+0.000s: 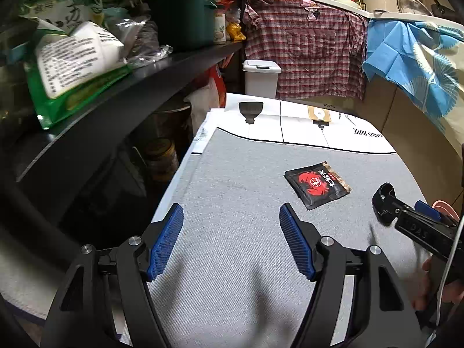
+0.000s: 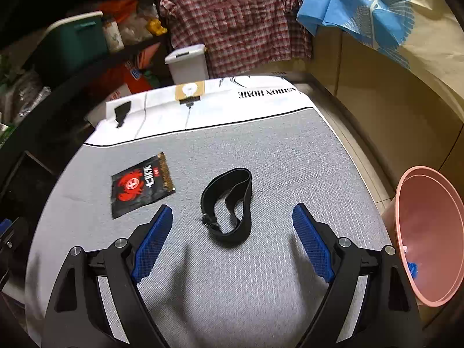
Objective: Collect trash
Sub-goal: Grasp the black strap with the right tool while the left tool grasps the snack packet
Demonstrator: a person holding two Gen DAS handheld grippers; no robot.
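Mid-frame on the grey mat [image 2: 261, 150], the black strap [image 2: 229, 206] sits between the spread right gripper [image 2: 232, 226]; snack wrapper [image 2: 139, 187] lies left, pink bin [image 2: 429, 203] is cut off right. Left gripper [image 1: 231, 226] gapes wide too, empty.

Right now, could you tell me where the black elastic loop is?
In the right wrist view, the black elastic loop lies flat on the grey mat, right of the black crab-print packet.

Both the left tongs [image 1: 231, 242] and right tongs [image 2: 232, 242] hover spread wide, gripping nothing.
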